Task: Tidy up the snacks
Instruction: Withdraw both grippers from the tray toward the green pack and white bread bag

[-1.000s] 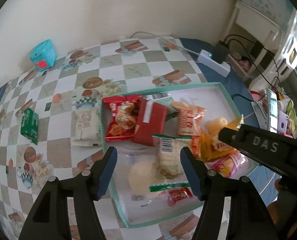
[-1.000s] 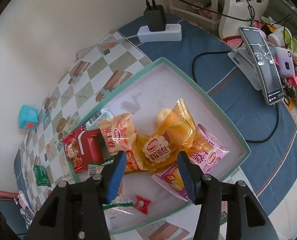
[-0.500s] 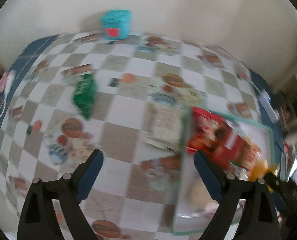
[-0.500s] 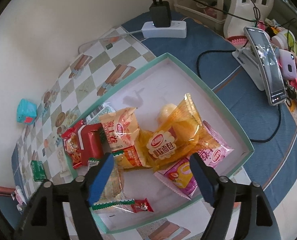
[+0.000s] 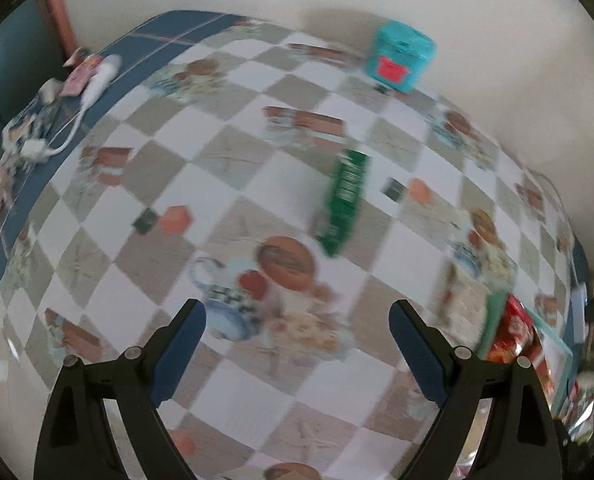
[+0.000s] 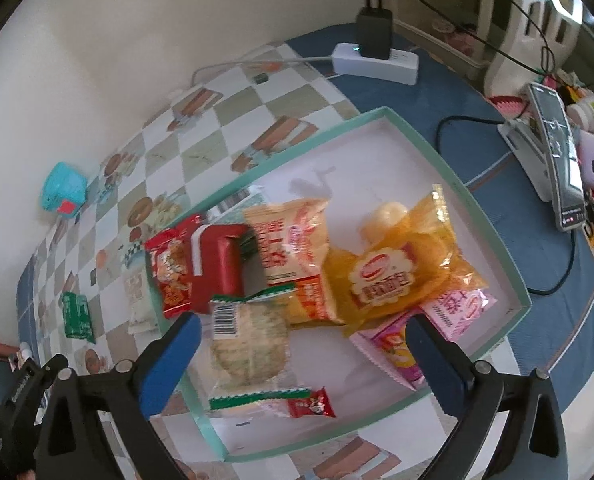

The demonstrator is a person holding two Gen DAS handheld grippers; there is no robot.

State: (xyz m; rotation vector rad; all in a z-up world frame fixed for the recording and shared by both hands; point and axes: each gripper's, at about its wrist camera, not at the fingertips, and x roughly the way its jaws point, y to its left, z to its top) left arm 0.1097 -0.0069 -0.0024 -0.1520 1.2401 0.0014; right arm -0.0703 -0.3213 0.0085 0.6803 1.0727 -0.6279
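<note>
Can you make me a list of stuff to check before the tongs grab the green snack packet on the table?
1. Left tongs open and empty: ok.
2. Green packet outside the box, lying alone on the cloth: ok.
3. Left tongs over the packet: not ok, it lies farther ahead.
4. Space left in the box: ok, bare floor at the back.
5. Right tongs empty: ok, opening above the snacks.
6. Sharp left view: not ok, blurred.
</note>
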